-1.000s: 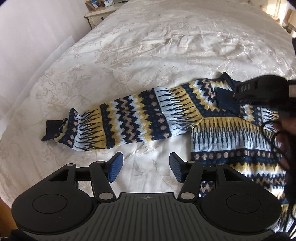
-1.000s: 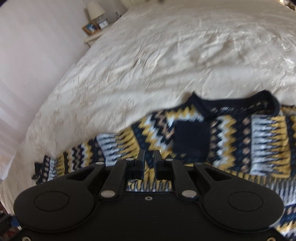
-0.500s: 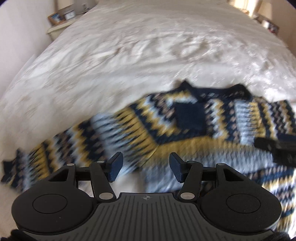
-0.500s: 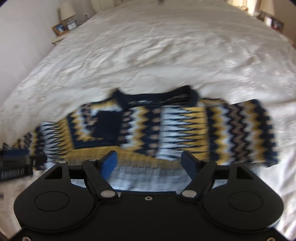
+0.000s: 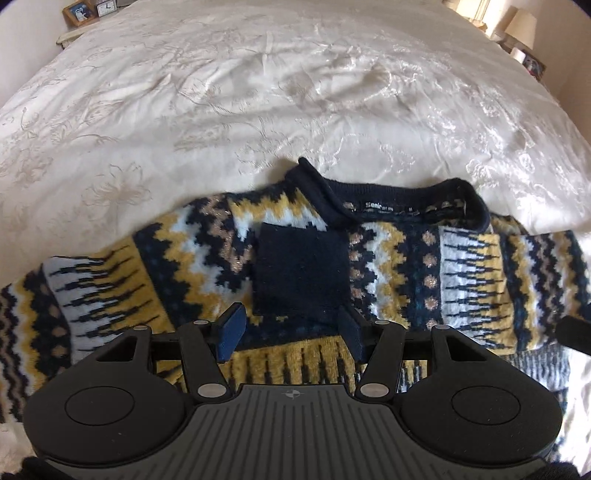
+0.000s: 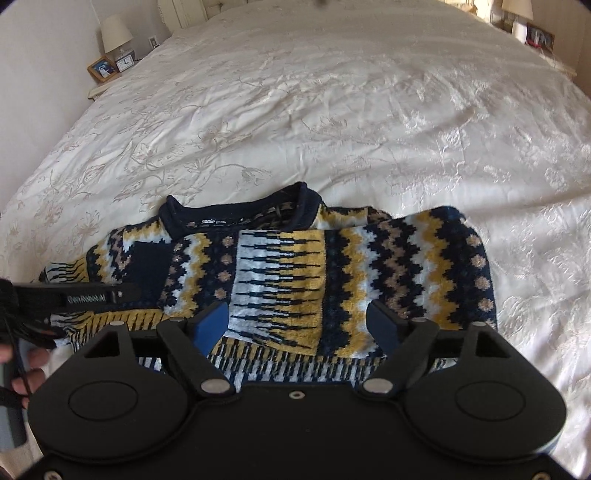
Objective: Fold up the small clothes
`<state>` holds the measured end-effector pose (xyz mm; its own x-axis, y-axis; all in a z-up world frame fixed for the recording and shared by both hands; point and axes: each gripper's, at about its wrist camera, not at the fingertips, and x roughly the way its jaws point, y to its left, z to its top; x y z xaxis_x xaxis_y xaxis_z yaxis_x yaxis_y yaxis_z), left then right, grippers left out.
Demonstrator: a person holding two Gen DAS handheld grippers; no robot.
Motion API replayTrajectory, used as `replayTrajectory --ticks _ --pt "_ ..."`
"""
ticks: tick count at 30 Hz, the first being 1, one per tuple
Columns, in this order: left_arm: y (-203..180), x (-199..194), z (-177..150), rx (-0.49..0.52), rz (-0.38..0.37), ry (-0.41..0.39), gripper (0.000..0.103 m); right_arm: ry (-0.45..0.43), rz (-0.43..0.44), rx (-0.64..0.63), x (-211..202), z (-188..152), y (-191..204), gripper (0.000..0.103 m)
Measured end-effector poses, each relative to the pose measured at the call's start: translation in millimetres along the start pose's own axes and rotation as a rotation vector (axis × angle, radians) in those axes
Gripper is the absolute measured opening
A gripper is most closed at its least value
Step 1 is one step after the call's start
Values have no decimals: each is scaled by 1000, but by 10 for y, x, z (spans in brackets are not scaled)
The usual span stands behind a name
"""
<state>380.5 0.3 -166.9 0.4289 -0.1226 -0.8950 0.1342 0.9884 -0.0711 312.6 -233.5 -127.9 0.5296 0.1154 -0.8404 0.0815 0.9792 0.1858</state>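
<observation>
A knitted sweater (image 5: 192, 266) (image 6: 406, 266) in navy, yellow and white zigzags lies flat on the bed, with its navy collar (image 5: 406, 206) (image 6: 240, 210) toward the far side. One sleeve is folded across the chest, and its navy cuff (image 5: 299, 273) lies just ahead of my left gripper (image 5: 291, 325). That gripper hovers open over the chest with nothing between its fingers. My right gripper (image 6: 299, 321) stands over the folded sleeve. Its jaws are opening and hold nothing. In the right wrist view the left gripper (image 6: 74, 299) shows at the left edge.
A white embroidered bedspread (image 5: 295, 92) (image 6: 332, 110) covers the whole bed. At the back left stands a nightstand with a photo frame (image 6: 101, 68) and a lamp (image 6: 116, 31). Another lamp (image 5: 521, 26) is at the back right. A person's fingers (image 6: 26, 369) show at the left.
My right gripper was shut and has opened wide, moving right over the folded sleeve. My left gripper has moved from beside the outstretched sleeve to over the chest, lower down.
</observation>
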Motion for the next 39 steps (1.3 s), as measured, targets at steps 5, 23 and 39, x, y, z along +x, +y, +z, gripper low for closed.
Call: replayTrajectory --ticks 5,23,39 --pt "-87 192 22 -6 32 11 54 27 23 9 152 -3 -83 83" --pt "-66 342 142 -176 -88 14 8 17 56 57 43 -15 -207 83" --pt "636 -519 -124 -373 -12 -139 5 -60 -30 86 -73 480 -764 82"
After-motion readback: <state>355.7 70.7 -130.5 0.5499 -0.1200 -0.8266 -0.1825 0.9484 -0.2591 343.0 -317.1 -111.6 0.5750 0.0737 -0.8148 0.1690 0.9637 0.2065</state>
